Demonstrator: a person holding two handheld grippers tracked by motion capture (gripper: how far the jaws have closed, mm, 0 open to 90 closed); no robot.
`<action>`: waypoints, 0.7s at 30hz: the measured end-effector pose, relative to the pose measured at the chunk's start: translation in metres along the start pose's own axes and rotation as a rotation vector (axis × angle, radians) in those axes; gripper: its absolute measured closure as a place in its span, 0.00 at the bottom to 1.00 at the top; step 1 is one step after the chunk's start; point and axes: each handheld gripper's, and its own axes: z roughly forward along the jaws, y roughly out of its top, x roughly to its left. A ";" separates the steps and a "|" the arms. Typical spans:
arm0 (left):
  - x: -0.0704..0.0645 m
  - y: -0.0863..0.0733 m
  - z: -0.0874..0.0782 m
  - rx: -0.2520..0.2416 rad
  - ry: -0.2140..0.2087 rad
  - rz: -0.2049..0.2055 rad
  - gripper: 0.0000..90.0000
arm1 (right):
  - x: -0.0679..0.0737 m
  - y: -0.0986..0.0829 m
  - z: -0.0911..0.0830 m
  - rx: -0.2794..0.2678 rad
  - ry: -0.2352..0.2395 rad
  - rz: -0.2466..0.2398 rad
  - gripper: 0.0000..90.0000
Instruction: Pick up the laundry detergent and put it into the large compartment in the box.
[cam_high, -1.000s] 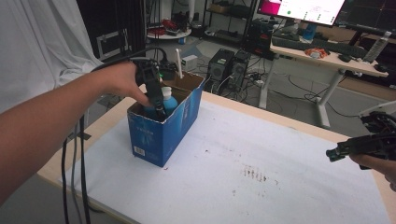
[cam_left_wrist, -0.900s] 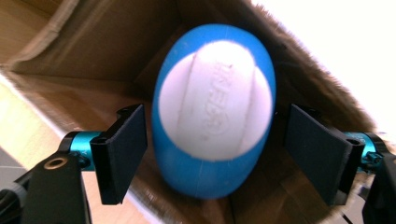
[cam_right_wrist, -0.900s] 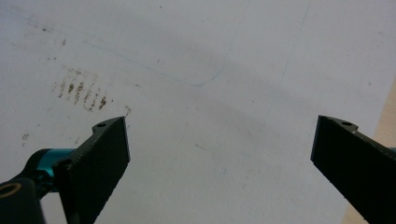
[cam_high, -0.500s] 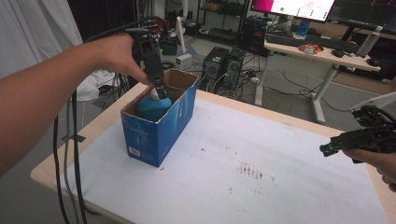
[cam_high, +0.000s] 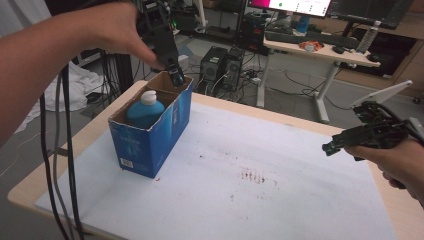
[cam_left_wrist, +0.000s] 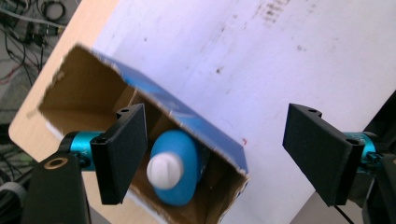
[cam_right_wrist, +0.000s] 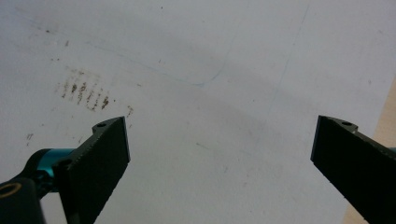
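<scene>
A blue cardboard box (cam_high: 150, 135) with an open top stands on the left of the white-covered table. Inside it sits a blue bottle with a white cap (cam_high: 145, 107), seen from above as the bottle (cam_left_wrist: 175, 165) in the left gripper view. My left gripper (cam_high: 175, 75) hangs above the box's far end, open and holding nothing; in its own view (cam_left_wrist: 224, 154) the jaws stand wide apart over the box (cam_left_wrist: 140, 102). My right gripper (cam_high: 332, 145) hovers at the right side of the table, open, its jaws (cam_right_wrist: 219, 163) wide over bare white sheet.
The white sheet (cam_high: 260, 165) carries a brown smudge (cam_high: 252, 175) near its middle, also the smudge (cam_right_wrist: 84, 93) in the right gripper view. Black cables (cam_high: 60, 150) hang at the left edge. Desks, computer towers and monitors stand beyond the table.
My left gripper has let go of the bottle inside the box and risen above the box's far end, now open. The right gripper has stayed about where it was.
</scene>
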 end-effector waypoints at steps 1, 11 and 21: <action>-0.002 0.005 0.001 -0.001 0.000 0.009 0.24 | 0.000 0.000 0.000 0.000 -0.001 -0.001 0.04; -0.026 0.041 0.029 -0.013 -0.037 0.077 0.24 | 0.004 -0.002 -0.006 -0.011 -0.003 -0.009 0.04; -0.043 0.059 0.066 0.007 -0.059 0.097 0.25 | 0.006 -0.006 -0.011 -0.015 -0.007 -0.008 0.04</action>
